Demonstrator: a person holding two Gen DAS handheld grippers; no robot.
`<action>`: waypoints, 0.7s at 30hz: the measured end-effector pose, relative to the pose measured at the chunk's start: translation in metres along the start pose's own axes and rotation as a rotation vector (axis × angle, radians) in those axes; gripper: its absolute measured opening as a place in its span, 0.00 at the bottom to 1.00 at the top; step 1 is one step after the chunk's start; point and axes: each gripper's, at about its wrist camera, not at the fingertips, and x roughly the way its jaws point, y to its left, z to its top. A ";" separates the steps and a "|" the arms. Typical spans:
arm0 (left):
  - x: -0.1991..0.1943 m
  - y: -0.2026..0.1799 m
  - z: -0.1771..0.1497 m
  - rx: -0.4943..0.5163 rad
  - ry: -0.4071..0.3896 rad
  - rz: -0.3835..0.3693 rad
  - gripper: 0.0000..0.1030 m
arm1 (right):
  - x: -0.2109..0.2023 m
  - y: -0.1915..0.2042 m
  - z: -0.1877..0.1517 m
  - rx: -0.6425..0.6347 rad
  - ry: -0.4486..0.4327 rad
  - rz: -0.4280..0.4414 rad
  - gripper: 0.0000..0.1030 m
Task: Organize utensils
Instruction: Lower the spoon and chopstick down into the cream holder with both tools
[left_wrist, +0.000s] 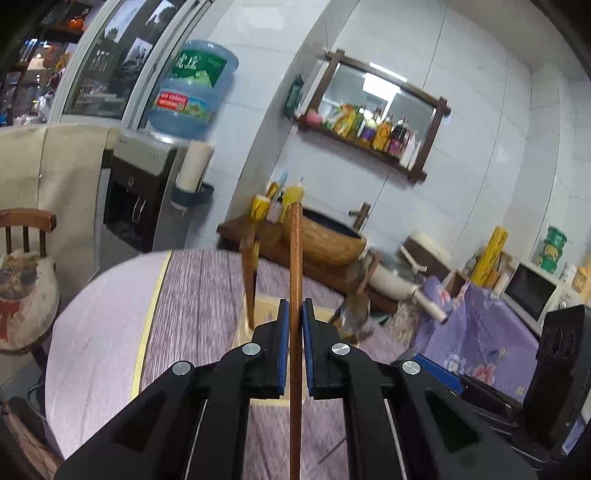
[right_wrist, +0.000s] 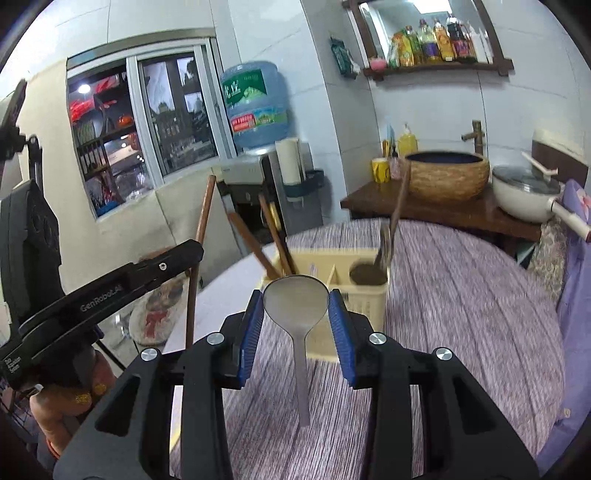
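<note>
My left tool (left_wrist: 294, 325) pinches a wooden chopstick (left_wrist: 295, 266) upright above the tabletop (left_wrist: 192, 295). My right tool (right_wrist: 295, 314) grips a metal spoon (right_wrist: 297, 306) by its bowl, just before the cream utensil caddy (right_wrist: 364, 299).

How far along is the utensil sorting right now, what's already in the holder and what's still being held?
Partly done. The cream utensil holder already has wooden sticks in its left compartment and a dark-handled utensil in its right. In hand: the left gripper clamps a wooden stick, and the right gripper holds a metal spoon by its bowl. Both still need placing.
</note>
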 end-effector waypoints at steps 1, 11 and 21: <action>0.002 -0.001 0.011 -0.010 -0.023 -0.007 0.08 | -0.002 0.001 0.010 -0.006 -0.022 0.000 0.36; 0.049 -0.026 0.076 0.010 -0.194 -0.043 0.08 | 0.020 -0.002 0.098 -0.053 -0.187 -0.074 0.36; 0.090 -0.013 0.059 0.032 -0.257 0.000 0.08 | 0.066 -0.020 0.100 -0.073 -0.162 -0.120 0.36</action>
